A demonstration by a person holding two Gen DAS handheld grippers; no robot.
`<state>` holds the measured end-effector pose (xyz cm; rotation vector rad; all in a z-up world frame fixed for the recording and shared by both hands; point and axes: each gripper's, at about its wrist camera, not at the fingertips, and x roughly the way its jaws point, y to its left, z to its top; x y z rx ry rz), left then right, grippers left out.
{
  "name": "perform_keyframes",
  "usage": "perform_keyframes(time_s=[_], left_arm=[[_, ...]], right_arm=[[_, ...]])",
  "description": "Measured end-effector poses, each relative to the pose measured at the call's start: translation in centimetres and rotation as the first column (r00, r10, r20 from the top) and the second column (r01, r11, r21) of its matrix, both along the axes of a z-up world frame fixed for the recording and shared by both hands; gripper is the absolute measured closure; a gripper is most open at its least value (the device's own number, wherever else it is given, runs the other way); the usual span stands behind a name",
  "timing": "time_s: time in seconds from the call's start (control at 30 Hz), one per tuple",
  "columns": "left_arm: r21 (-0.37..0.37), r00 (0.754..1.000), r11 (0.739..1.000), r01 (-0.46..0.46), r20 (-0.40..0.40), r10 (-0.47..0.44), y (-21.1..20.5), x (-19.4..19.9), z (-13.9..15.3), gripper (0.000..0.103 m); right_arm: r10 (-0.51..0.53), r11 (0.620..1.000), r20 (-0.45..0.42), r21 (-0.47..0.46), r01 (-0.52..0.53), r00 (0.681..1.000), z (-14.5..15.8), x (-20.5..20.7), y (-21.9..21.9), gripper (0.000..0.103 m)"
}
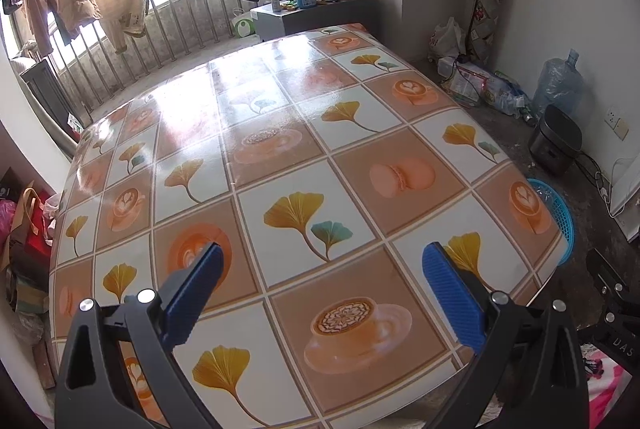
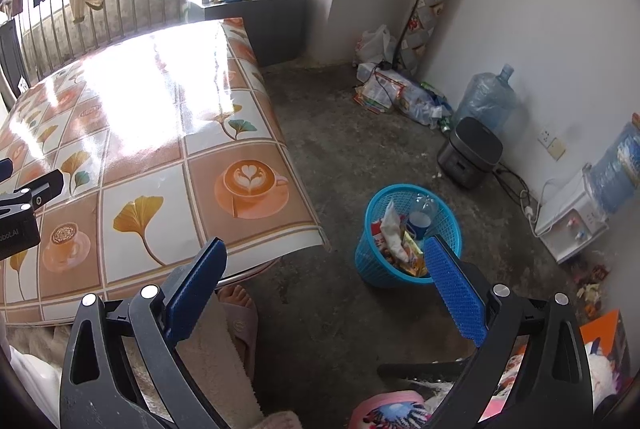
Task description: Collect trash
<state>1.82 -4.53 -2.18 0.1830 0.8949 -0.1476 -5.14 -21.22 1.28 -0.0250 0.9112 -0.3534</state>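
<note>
**Two empty tongs, a cleared desk, a filled basket**

Both tongs stood released, blue pads spread wide with nothing between them. The left tongs (image 1: 322, 281) hung over the desk (image 1: 280, 133), whose glossy patterned cloth carried no litter that the left wrist view could show. The right tongs (image 2: 324, 281) hung past the desk edge, above the bare concrete floor (image 2: 332, 133). The collected trash (image 2: 396, 241), snack wrappers and a clear plastic bottle (image 2: 420, 213), lay inside the blue mesh wastebasket (image 2: 448, 229) on the floor just beside the desk corner.

By that look the gathering step seemed finished or nearly so. Any next move would call for searching out fresh litter; small scraps (image 2: 588, 285) lay on the floor beside the white water dispenser (image 2: 568, 221).

A slippered foot (image 2: 240, 313) rested under the desk edge, and a black rice cooker (image 2: 468, 153) with trailing cables sat along the wall.
</note>
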Motion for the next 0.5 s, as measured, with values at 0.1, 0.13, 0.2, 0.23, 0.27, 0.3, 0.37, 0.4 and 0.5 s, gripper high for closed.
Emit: perform_keyframes(time_s=[0.1, 0.13, 0.2, 0.23, 0.27, 0.3, 0.37, 0.4, 0.5], left_arm=[[-0.004, 1.000, 1.000, 0.002, -0.003, -0.002, -0.09, -0.01, -0.05, 0.006], [-0.006, 1.000, 1.000, 0.003, -0.004, -0.003, -0.10, -0.05, -0.09, 0.006], [-0.010, 1.000, 1.000, 0.004, -0.005, -0.004, -0.13, -0.07, -0.12, 0.006], [-0.011, 1.000, 1.000, 0.005, -0.006, -0.005, -0.21, -0.07, -0.12, 0.006], [-0.012, 1.000, 1.000, 0.006, -0.006, -0.006, -0.16, -0.12, -0.15, 0.006], [-0.013, 1.000, 1.000, 0.006, -0.008, -0.006, -0.21, -0.13, -0.16, 0.006], [-0.015, 1.000, 1.000, 0.006, -0.012, -0.007, -0.15, -0.15, -0.20, 0.006], [-0.015, 1.000, 1.000, 0.006, -0.014, -0.006, -0.20, -0.15, -0.22, 0.005], [-0.016, 1.000, 1.000, 0.005, -0.016, -0.005, -0.07, -0.07, -0.28, 0.005]], right_arm=[[-0.003, 1.000, 0.002, -0.001, 0.003, 1.000, 0.03, -0.10, 0.07, 0.008], [-0.005, 1.000, 0.002, -0.002, 0.005, 1.000, 0.05, -0.10, 0.06, 0.008], [-0.007, 1.000, 0.003, -0.002, 0.007, 1.000, 0.05, -0.10, 0.04, 0.008], [-0.007, 1.000, 0.002, -0.002, 0.007, 1.000, 0.05, -0.10, 0.03, 0.008], [-0.008, 1.000, 0.002, -0.002, 0.008, 1.000, 0.02, -0.09, 0.04, 0.008], [-0.008, 1.000, 0.002, -0.002, 0.008, 1.000, 0.04, -0.08, 0.03, 0.008], [-0.006, 1.000, 0.003, -0.002, 0.006, 1.000, 0.03, -0.08, 0.03, 0.008], [-0.007, 1.000, 0.002, -0.003, 0.007, 1.000, 0.03, -0.09, 0.06, 0.008], [-0.006, 1.000, 0.002, -0.002, 0.006, 1.000, 0.02, -0.09, 0.04, 0.008]])
